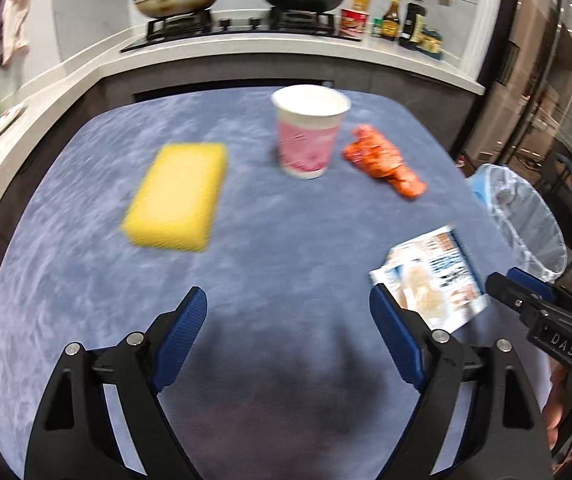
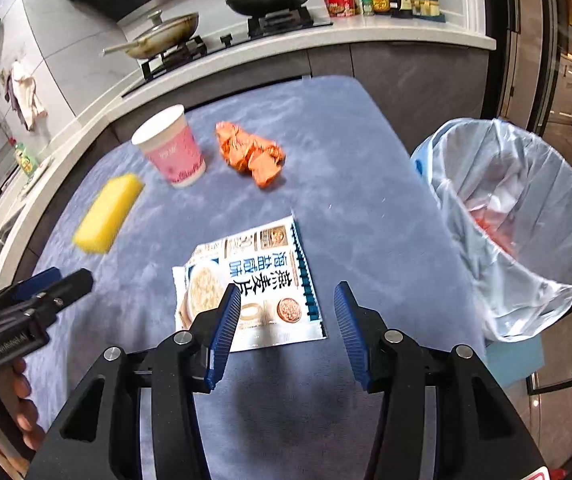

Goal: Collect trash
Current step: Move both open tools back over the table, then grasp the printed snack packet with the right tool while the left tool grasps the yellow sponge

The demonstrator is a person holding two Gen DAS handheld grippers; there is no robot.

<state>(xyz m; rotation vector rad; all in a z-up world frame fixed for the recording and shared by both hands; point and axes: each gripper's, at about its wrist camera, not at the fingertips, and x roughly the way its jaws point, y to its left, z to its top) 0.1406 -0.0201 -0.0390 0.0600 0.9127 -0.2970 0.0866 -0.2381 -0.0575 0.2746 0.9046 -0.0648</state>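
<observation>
On the blue table cloth [image 1: 269,240] lie a yellow sponge [image 1: 175,196], a pink-and-white paper cup [image 1: 309,130], a crumpled orange wrapper [image 1: 384,162] and a flat blue-and-white food packet [image 1: 432,280]. My left gripper [image 1: 288,308] hovers open over bare cloth near the table's front, nothing between its blue pads. My right gripper [image 2: 288,300] is open above the near end of the packet [image 2: 253,280], jaws apart from it. The cup [image 2: 171,146], wrapper [image 2: 251,152] and sponge [image 2: 107,212] lie beyond. Each gripper shows at the edge of the other's view.
A bin lined with a clear bag [image 2: 514,224] stands off the table's right edge, some red and white trash inside. Behind the table runs a counter with a stove [image 1: 241,26], two pans, bottles and jars. A hand holds each gripper.
</observation>
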